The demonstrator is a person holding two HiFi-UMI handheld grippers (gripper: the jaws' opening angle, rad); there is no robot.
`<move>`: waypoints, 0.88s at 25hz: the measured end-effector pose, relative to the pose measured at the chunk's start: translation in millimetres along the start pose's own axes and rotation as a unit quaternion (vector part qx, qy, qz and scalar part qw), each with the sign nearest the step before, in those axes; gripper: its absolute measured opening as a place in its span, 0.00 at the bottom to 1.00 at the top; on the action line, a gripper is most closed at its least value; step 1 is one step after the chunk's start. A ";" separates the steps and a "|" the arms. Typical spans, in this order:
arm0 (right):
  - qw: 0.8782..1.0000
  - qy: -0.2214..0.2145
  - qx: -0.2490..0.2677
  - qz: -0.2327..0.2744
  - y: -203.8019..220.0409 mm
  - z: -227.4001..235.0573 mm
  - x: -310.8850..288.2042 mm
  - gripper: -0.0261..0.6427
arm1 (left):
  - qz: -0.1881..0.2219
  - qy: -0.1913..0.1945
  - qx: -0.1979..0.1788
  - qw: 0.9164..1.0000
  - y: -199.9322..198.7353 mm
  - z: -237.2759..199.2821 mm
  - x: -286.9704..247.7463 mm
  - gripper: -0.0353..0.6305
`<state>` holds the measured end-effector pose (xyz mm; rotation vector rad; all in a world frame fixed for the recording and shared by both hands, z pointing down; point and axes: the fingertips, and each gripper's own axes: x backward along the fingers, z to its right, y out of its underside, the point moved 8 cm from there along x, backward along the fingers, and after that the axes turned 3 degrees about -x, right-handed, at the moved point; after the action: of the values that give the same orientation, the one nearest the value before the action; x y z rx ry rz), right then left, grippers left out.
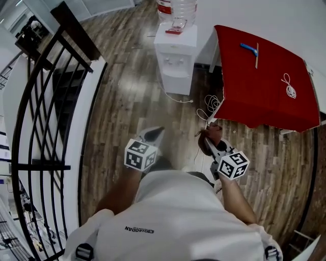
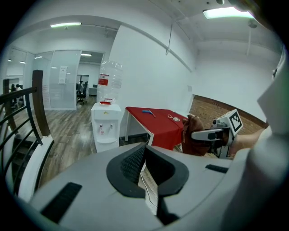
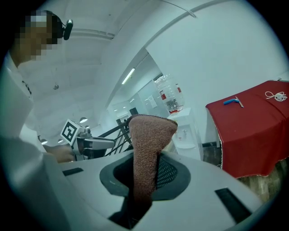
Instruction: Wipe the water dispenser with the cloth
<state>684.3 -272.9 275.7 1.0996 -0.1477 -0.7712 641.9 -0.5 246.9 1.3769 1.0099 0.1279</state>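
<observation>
My right tool [image 3: 143, 180] pinches the cloth [image 3: 151, 135], which stands up in a fold above the pads. My left tool [image 2: 145, 158] is pressed together on nothing. The dispenser [image 1: 175, 63] stands well ahead at 12 o'clock, not yet touched, with the red surface [image 1: 265, 76] at 1 o'clock.

My worry is that only the cloth's lower part is gripped, so hard rubbing could drag it out. A loose cable [image 1: 210, 104] lies on the floor near the dispenser's base and could snag a foot. A high swipe could knock the bottle [image 1: 178, 10].
</observation>
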 end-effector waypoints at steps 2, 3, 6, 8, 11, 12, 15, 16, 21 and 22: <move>1.000 -0.006 -0.003 -0.002 -0.8 1.6 -6.0 0.12 | -0.004 -0.004 0.002 1.000 -0.8 -1.8 -1.3 0.04; 1.000 -0.008 -0.003 -0.004 -1.8 2.0 -9.5 0.12 | -0.005 -0.005 0.004 1.000 -1.5 -3.6 -2.2 0.04; 1.000 -0.012 0.000 -0.006 -6.6 3.9 -22.6 0.12 | -0.008 -0.006 0.006 1.000 -4.1 -14.4 -9.2 0.04; 1.000 -0.011 0.001 -0.009 -10.3 8.5 -33.3 0.12 | -0.007 -0.004 0.008 1.000 -7.7 -25.5 -19.3 0.04; 1.000 -0.001 -0.007 -0.020 -14.8 21.9 -52.0 0.12 | -0.004 0.003 0.012 1.000 -17.8 -45.6 -39.3 0.04; 1.000 0.002 -0.012 -0.025 -17.2 26.5 -60.2 0.12 | -0.003 0.006 0.013 1.000 -23.1 -54.4 -46.0 0.04; 0.999 0.006 -0.021 -0.042 -31.0 39.9 -91.6 0.12 | 0.000 0.014 0.015 1.000 -43.3 -85.6 -67.9 0.04; 0.999 0.007 -0.022 -0.048 -38.0 43.6 -103.3 0.12 | -0.001 0.016 0.014 1.000 -50.7 -96.6 -75.2 0.04; 0.998 0.023 -0.021 -0.052 -79.6 53.0 -160.9 0.12 | -0.006 0.031 0.008 0.999 -86.5 -152.4 -105.1 0.04; 0.998 0.027 -0.020 -0.050 -88.1 55.4 -172.0 0.12 | -0.007 0.035 0.006 0.999 -94.1 -163.3 -111.0 0.04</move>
<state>488.8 -226.5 271.7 1.0957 -0.0319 -0.8291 425.2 28.9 246.4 1.3831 1.0810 0.1612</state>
